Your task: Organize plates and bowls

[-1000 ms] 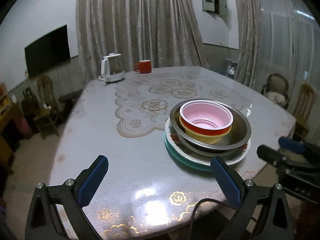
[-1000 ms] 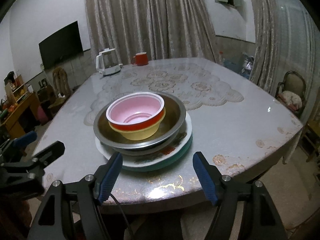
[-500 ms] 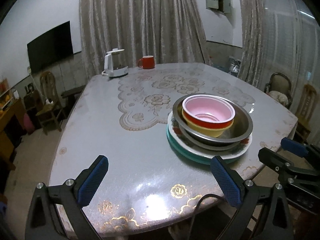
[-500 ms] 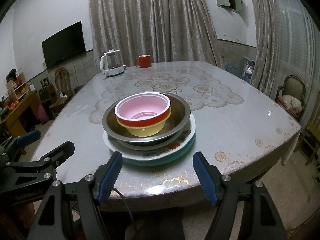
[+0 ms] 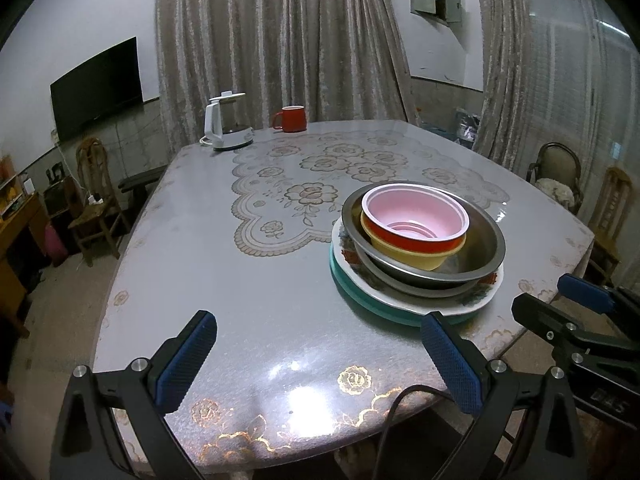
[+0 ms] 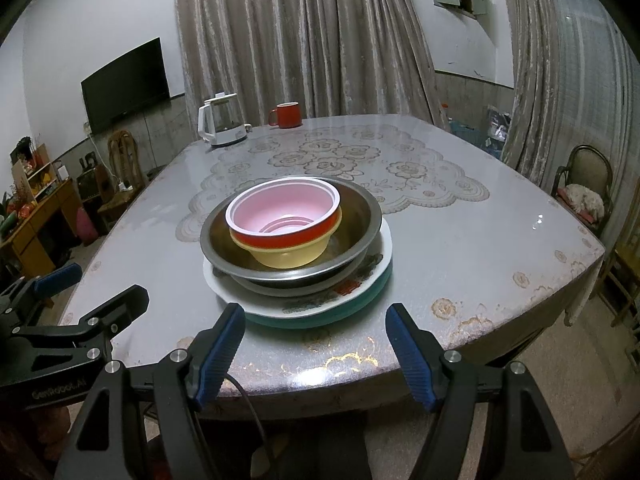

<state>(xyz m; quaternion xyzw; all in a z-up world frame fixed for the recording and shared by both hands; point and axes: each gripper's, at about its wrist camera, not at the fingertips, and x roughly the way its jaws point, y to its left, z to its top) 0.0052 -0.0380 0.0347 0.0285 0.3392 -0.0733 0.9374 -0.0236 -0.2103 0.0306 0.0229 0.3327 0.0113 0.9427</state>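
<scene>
Blue-padded and spread wide, my left tongs hang over the near edge of the table with nothing between the fingers. Far back on the left side of the table I see a white kettle, and just to its right a red mug, both near the curtain.

Moving right, the stack I am dealing with sits toward the near right part of the table, beside the lace mat. A teal plate is at the bottom, a white flowered plate lies on it, then a shallow metal dish, then a deep steel bowl. Inside that bowl a yellow bowl holds a red bowl with a pink inside; the pair leans toward the left wall of the steel bowl.

From the right wrist view, my right tongs are also apart and empty, poised just short of the stack, with the teal plate's front rim showing between the pads. Neither pair touches any dish. The left tongs appear at the lower left of that view, off the table's edge.
</scene>
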